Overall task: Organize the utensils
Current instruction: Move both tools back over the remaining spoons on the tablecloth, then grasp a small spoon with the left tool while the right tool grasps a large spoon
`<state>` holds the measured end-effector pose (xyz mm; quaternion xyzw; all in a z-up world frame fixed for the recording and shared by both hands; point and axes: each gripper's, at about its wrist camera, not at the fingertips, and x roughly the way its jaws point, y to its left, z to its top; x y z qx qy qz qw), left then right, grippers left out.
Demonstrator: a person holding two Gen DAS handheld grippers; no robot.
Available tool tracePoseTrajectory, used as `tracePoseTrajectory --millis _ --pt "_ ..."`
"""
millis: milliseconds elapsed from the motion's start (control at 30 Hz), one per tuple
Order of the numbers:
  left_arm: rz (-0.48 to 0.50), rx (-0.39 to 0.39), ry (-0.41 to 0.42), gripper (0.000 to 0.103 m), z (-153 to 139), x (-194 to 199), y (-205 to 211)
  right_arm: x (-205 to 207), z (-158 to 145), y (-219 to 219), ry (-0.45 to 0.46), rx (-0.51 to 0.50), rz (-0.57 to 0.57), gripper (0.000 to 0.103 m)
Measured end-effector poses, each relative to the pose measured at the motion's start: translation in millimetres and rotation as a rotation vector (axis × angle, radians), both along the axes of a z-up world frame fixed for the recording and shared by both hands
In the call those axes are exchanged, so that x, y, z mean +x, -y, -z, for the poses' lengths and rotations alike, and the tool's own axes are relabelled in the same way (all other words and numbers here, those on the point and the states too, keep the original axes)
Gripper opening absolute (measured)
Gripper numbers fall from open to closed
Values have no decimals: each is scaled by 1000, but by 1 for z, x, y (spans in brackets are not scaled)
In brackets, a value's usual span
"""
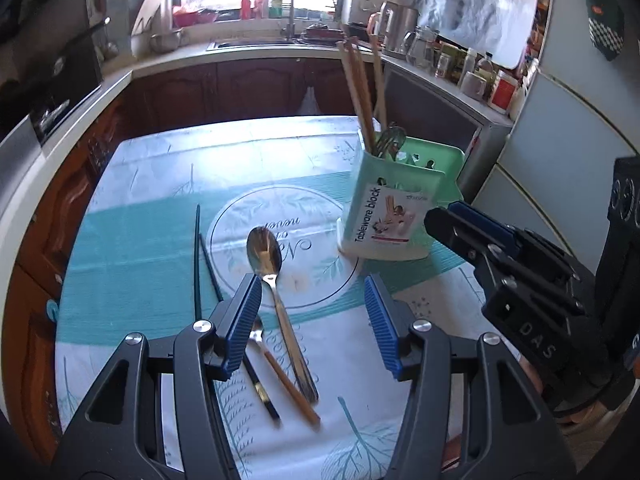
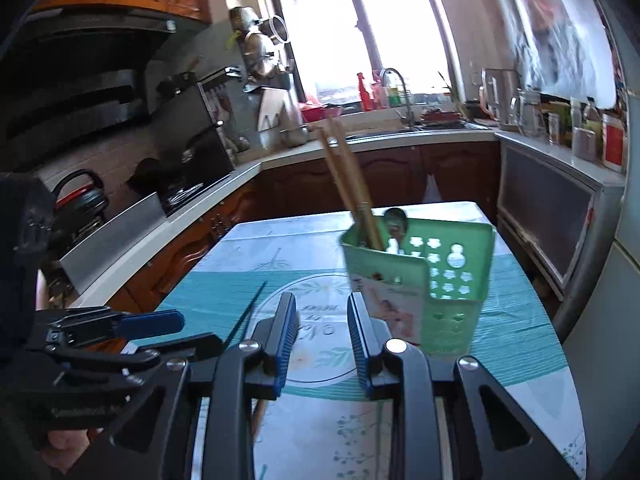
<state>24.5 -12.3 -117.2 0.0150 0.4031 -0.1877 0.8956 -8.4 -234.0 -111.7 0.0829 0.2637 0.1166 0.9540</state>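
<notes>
Left gripper hangs low over the desk, fingers spread wide with nothing between them, the steel spoon lying at centre frame, its handle running down between them. Dark chopsticks lie left of it. The green holder stands right of centre, wooden chopsticks upright inside. Right gripper faces the holder, fingers parted, empty.

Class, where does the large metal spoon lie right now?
In the left wrist view, the large shiny metal spoon lies on the tablecloth between the open left tongs, left of the green caddy.
</notes>
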Motion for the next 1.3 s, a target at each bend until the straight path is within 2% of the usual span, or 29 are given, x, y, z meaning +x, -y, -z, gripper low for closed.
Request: tracePoseTrajectory --millis 167,400,500,633,1000,1300 --pt "-51 -2 9 51 -2 -4 -19 -5 -4 -22 0 -57 -73 27" --pt "-120 -7 -41 51 10 6 -45 2 2 -42 -63 -132 -84 27" --pt "-131 9 -77 51 21 12 -55 7 8 -50 -106 -155 -95 39" --pt "-145 25 -130 51 39 22 -63 15 18 -60 -146 -170 -122 39" --pt "-181 -14 -275 49 86 60 -90 66 60 -74 -354 -125 -190 39" --pt "-170 -26 -320 44 103 100 -91 120 77 -79 -399 -143 -150 39"
